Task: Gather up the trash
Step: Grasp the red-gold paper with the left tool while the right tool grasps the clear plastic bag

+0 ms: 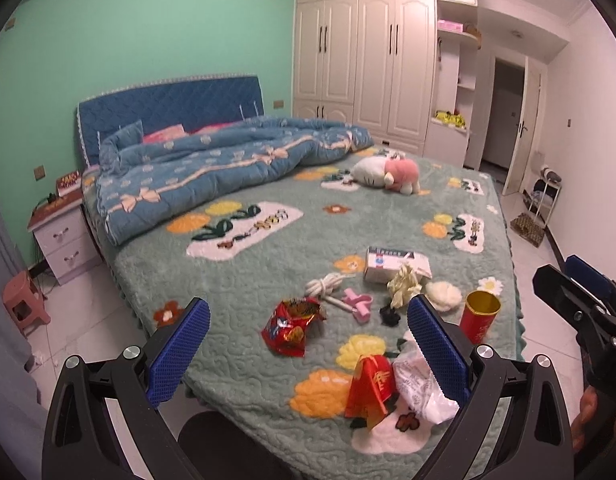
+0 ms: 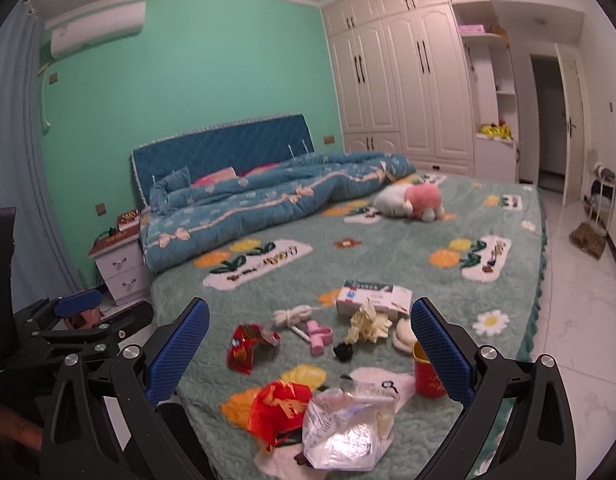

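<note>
Trash lies on the near corner of the bed. A red snack bag (image 1: 293, 326) (image 2: 250, 346), a red-and-gold wrapper (image 1: 370, 390) (image 2: 280, 408) and a clear crumpled plastic bag (image 1: 418, 386) (image 2: 346, 428) are closest. Behind them lie a crumpled yellowish paper (image 1: 404, 286) (image 2: 368, 324), a white box (image 1: 392, 266) (image 2: 372, 298), a red cup (image 1: 479, 316) (image 2: 426, 376), a white pad (image 1: 442, 294), a white rope (image 1: 326, 284) (image 2: 292, 314), a pink piece (image 1: 358, 304) (image 2: 320, 338) and a small black item (image 1: 389, 314) (image 2: 343, 351). My left gripper (image 1: 308, 352) and right gripper (image 2: 310, 354) both hang open above the bed corner, holding nothing.
The bed's green patterned cover (image 1: 268, 280) bears a bunched blue quilt (image 1: 212, 164) and a plush toy (image 1: 388, 174). A white nightstand (image 1: 62, 236) and a pink stool (image 1: 24, 300) stand left. White wardrobes (image 1: 364, 60), an open door (image 1: 520, 120) and tiled floor (image 2: 580, 320) lie right.
</note>
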{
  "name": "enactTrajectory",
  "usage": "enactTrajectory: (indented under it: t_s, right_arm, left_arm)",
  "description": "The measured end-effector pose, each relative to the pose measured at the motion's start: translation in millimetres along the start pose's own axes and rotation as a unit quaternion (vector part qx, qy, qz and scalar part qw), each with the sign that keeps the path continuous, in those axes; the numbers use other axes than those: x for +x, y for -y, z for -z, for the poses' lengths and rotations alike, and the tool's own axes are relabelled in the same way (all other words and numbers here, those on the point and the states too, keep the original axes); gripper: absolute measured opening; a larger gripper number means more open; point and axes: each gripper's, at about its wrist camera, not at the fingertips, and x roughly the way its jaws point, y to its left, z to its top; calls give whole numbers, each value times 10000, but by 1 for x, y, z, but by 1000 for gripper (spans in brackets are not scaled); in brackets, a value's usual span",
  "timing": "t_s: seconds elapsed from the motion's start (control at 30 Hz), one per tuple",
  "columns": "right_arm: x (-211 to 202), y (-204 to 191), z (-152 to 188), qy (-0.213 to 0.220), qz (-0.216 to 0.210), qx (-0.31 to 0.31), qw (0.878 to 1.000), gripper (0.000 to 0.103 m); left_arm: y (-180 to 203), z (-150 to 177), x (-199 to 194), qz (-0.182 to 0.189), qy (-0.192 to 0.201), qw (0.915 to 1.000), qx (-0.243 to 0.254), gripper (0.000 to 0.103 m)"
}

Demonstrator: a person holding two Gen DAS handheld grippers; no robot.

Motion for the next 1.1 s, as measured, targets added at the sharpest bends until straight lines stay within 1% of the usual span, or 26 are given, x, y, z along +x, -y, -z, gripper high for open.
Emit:
enactTrajectory:
  t_s: [0.13,0.2,0.23,0.3,0.4,0.47,0.57,0.7,0.83,1.0,1.1]
  right_arm:
    - [14,0,4,-263,-110,3,9996,99]
    - [25,3,7,-480,-216,51,9986,99]
    - [33,4,10,-678,-277,61,9973,99]
    - [44,5,14,-920,-335,57,9952,99]
    - [63,12,25,-1275,-287,94,9914,99]
    - [70,16,31,-1395,-226,107,9899,99]
    - [76,25,38,-1550,-110,149,9877,99]
    - [79,37,43,-1804,-137,403,9827,99]
    - [81,46,52,-2063,15,373,9778,99]
    - [85,53,66,-2379,49,462,9702,99]
    - [87,53,72,-2470,2,446,9680,99]
  left_arm:
    - [-1,3,12,29,-302,9995,-11,98]
    - [0,2,21,61,-472,9989,38,98]
    - [1,2,24,94,-564,9983,73,98]
    - [4,1,34,140,-733,9971,168,98]
    - [10,4,50,247,-1046,9937,318,98]
    - [14,7,57,371,-1193,9916,333,98]
    - [19,9,65,507,-1342,9890,353,98]
    - [28,10,77,623,-1481,9859,463,98]
    - [41,15,90,854,-1743,9792,596,98]
    - [55,26,106,1029,-2015,9714,721,98]
    - [61,32,115,1137,-2207,9656,779,98]
